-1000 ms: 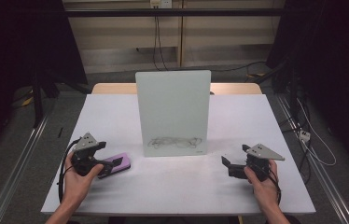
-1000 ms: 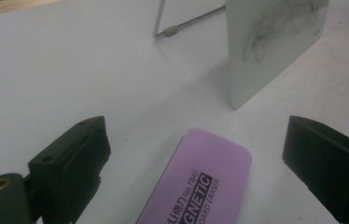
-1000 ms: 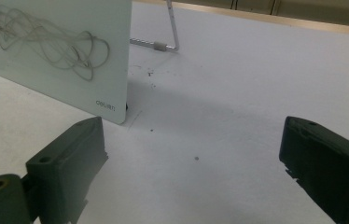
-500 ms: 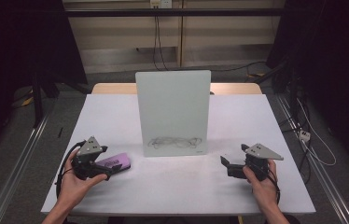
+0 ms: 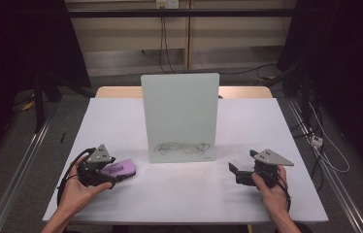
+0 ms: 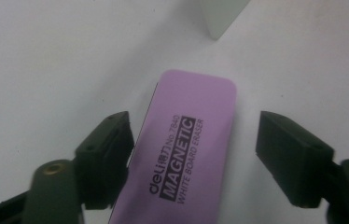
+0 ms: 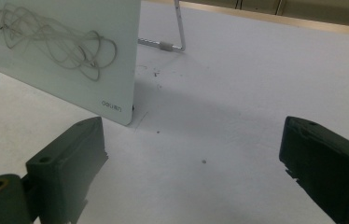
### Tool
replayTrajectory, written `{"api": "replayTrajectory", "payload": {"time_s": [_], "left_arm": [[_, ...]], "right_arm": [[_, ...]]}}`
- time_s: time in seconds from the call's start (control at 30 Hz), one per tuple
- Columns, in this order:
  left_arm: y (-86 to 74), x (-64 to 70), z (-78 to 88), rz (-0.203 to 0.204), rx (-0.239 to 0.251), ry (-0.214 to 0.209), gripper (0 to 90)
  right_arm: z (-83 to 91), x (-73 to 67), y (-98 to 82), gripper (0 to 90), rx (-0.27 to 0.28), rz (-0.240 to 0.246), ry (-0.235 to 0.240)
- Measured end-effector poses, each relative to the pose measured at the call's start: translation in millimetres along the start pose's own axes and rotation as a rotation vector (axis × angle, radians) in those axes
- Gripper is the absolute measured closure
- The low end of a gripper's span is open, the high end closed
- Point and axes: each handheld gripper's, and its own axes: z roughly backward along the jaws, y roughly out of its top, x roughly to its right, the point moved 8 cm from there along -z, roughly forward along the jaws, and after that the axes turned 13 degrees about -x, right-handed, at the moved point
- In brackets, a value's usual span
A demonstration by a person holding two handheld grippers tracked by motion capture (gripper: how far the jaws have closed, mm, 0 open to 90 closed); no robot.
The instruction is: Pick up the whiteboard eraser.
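A purple whiteboard eraser (image 5: 121, 169) lies flat on the white table (image 5: 179, 194) at the front left. My left gripper (image 5: 116, 178) is open around its near end; in the left gripper view the eraser (image 6: 186, 149) lies between the two jaws, close to the left one. An upright whiteboard (image 5: 179, 116) with a grey scribble (image 5: 182, 147) near its bottom stands mid-table. My right gripper (image 5: 234, 172) is open with nothing in it at the front right, and in its own view the whiteboard (image 7: 65, 56) and scribble (image 7: 56, 39) are ahead to the left.
The board's wire stand (image 7: 172, 42) rests on the table behind it. Wooden table edge (image 5: 242, 91) shows at the back. Metal rails (image 5: 19, 165) run along the floor on both sides, and cables (image 5: 325, 155) lie on the floor at the right.
My left gripper has shifted slightly toward the front and now straddles the eraser's near end. The right gripper has barely moved.
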Motion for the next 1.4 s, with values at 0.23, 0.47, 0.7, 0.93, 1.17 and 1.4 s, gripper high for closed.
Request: {"api": "replayTrajectory", "payload": {"time_s": [0.23, 0.47, 0.7, 0.93, 1.17, 1.4], "left_arm": [[-1.2, -1.7, -7.2, -0.022, -0.034, -0.008, 26.2], [-0.5, -5.4, -8.1, -0.027, -0.045, -0.018, 26.1], [-0.4, -7.7, -11.8, -0.041, -0.065, -0.01, 27.2], [-1.5, -5.4, -16.5, -0.074, -0.101, -0.034, 36.0], [-1.1, -6.6, -16.5, -0.086, -0.117, -0.035, 37.3], [-1.4, -7.3, -18.0, -0.102, -0.145, -0.038, 37.9]], "right_arm": [[0.1, -0.8, -0.4, 7.1, 0.0, 0.002, 0.004], [-0.3, -1.5, -0.2, 7.1, -0.002, 0.003, 0.005], [-0.9, -1.8, -0.3, 7.1, -0.005, 0.002, 0.007], [-0.6, -2.0, -0.2, 7.0, -0.003, 0.002, 0.01], [-0.7, -2.0, -0.1, 6.9, -0.004, 0.0, 0.011], [-0.9, -2.0, 0.1, 6.9, -0.003, 0.002, 0.01]]}}
